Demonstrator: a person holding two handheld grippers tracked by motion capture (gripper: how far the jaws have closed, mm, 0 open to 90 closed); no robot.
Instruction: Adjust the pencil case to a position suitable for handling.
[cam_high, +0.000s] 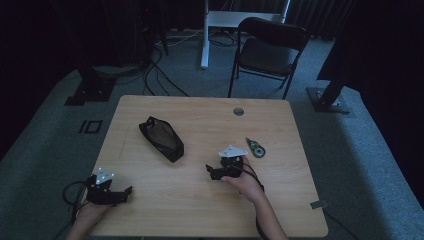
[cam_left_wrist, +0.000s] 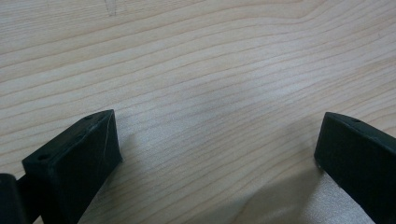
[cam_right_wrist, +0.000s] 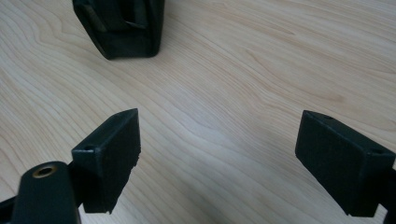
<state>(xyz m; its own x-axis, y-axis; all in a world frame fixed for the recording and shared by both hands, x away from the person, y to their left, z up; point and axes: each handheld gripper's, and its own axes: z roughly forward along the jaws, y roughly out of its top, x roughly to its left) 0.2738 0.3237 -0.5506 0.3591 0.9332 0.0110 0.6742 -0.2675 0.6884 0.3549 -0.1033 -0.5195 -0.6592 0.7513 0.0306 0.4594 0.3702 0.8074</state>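
Note:
A black zip pouch (cam_high: 161, 138) lies left of the middle of the wooden table (cam_high: 200, 200); its near end also appears at the top of the right gripper view as a dark case (cam_right_wrist: 122, 28). A small tape dispenser (cam_high: 256, 148) rests toward the right side. My right gripper (cam_high: 211, 171) sits low over the table between pouch and dispenser, jaws wide apart with bare wood between them (cam_right_wrist: 217, 154). My left gripper (cam_high: 127, 192) rests at the front left corner, jaws also spread over bare wood (cam_left_wrist: 217, 149).
A round grommet (cam_high: 238, 111) is set in the table's far edge. A black folding chair (cam_high: 267, 50) and white desk legs (cam_high: 205, 35) stand behind the table. Black stand bases (cam_high: 90, 90) and cables lie on the grey carpet.

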